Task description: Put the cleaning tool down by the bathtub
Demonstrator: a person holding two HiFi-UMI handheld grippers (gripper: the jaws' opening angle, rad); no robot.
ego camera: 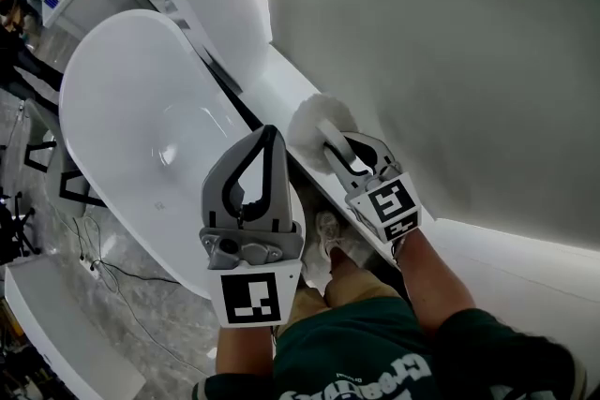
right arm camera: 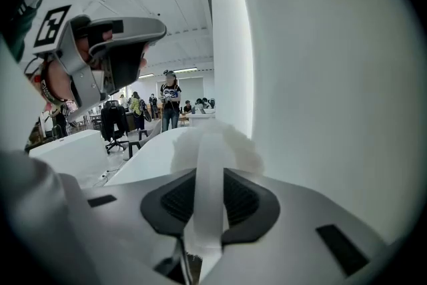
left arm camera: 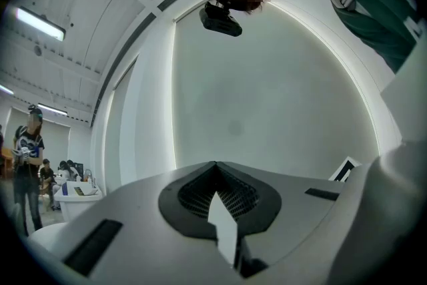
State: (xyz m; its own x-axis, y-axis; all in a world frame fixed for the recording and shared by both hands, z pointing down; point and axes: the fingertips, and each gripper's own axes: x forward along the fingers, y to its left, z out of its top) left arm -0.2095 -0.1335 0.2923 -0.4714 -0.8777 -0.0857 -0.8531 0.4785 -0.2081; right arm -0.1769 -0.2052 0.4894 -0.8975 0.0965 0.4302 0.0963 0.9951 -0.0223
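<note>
Along the plain grey wall (ego camera: pixel 422 42) the glossy white oval bathtub (ego camera: pixel 122 89) is sitting, with a long white ledge (ego camera: pixel 270 80) running between them and a dark gap (ego camera: pixel 234 103) lying between tub and ledge. Your left gripper (ego camera: pixel 271 138) is hanging over the tub's near end, its jaw tips pressed together and nothing in them. Your right gripper (ego camera: pixel 339 151) is clamping the flat white handle (right arm camera: pixel 208 190) of the round fluffy white cleaning tool (ego camera: pixel 314 122), with the pads closed tight on it. The fluffy head is sitting over the ledge close to the wall. Can't tell if it's touching down.

Risks, judging from here:
- If you're letting go while it's above the surface, it's likely dropping, tipping and rolling off the ledge edge into the gap.
- If you're setting it too near that edge with the head overhanging, it's probably sliding off.
- The handle may be snagging on the pads as you're opening, dragging the tool out of place.
- The left gripper could be clipping the tub rim.
</note>
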